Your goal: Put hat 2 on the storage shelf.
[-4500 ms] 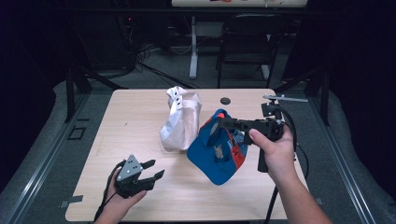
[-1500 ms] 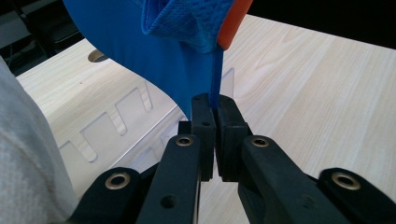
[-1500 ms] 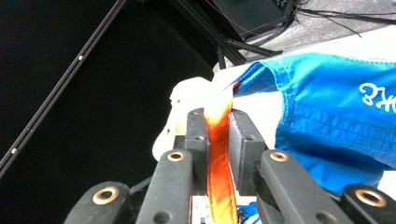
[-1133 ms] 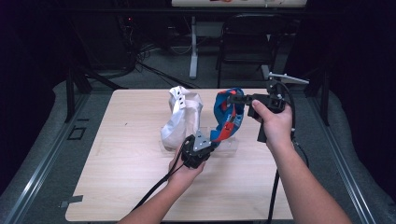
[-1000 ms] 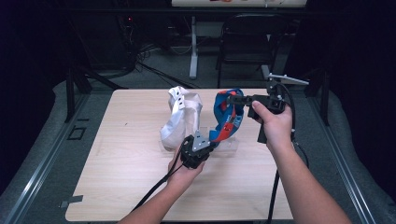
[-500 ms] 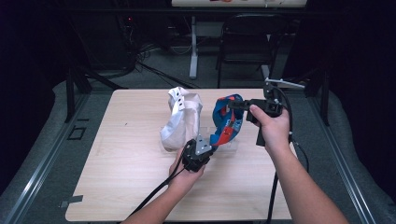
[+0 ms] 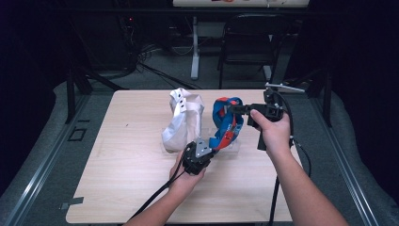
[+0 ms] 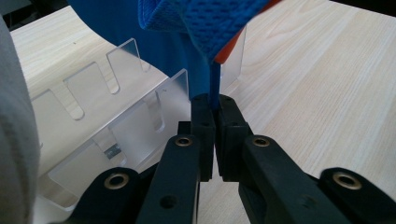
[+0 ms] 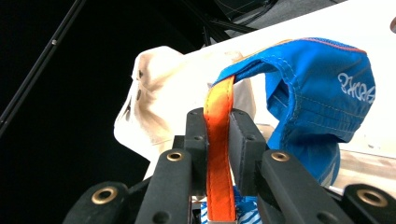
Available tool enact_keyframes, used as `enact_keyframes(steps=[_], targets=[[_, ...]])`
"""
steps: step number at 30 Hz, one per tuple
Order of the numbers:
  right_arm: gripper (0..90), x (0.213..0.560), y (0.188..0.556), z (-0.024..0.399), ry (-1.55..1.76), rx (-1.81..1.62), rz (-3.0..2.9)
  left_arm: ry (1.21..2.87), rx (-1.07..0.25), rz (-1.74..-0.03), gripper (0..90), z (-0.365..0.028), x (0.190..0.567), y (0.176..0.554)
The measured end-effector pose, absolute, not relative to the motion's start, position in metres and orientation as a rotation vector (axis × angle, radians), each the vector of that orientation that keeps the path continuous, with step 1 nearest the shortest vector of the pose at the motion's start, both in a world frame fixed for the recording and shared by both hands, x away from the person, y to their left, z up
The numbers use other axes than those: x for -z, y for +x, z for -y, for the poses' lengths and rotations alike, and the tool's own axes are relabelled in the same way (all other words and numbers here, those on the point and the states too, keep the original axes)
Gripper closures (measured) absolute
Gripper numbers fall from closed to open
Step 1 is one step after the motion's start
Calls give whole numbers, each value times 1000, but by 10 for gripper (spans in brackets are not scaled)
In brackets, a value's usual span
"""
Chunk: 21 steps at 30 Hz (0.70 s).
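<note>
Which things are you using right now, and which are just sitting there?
In use: blue cap, left gripper, right gripper, clear rack.
Just sitting: white cap, chair, table.

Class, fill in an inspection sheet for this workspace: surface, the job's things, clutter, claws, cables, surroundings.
Surface: light wooden table, bare in front.
Job's things: blue cap with orange trim, held up between both claws above a clear plastic rack; white cap stands beside it.
Clutter: nothing seen.
Claws: left claw shut on blue fabric; right claw shut on the orange band.
Cables: black cable trails off the front edge.
Surroundings: dark room, chair behind.
</note>
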State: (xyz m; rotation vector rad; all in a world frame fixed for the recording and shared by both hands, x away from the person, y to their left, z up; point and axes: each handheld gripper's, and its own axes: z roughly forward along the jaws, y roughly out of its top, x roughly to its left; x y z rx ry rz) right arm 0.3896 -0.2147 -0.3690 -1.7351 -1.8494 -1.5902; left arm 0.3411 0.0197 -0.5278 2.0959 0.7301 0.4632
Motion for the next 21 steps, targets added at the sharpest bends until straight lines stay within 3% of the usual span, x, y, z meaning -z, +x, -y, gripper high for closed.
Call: enact_keyframes(steps=[10,21], targets=[[788,375,390,220,-1760,1576,1851,2096,-468,-733,862,-21,527,342],[761,383,388,233,-1817,1566,1860,2078,-448,-727,681,-28,522,332]])
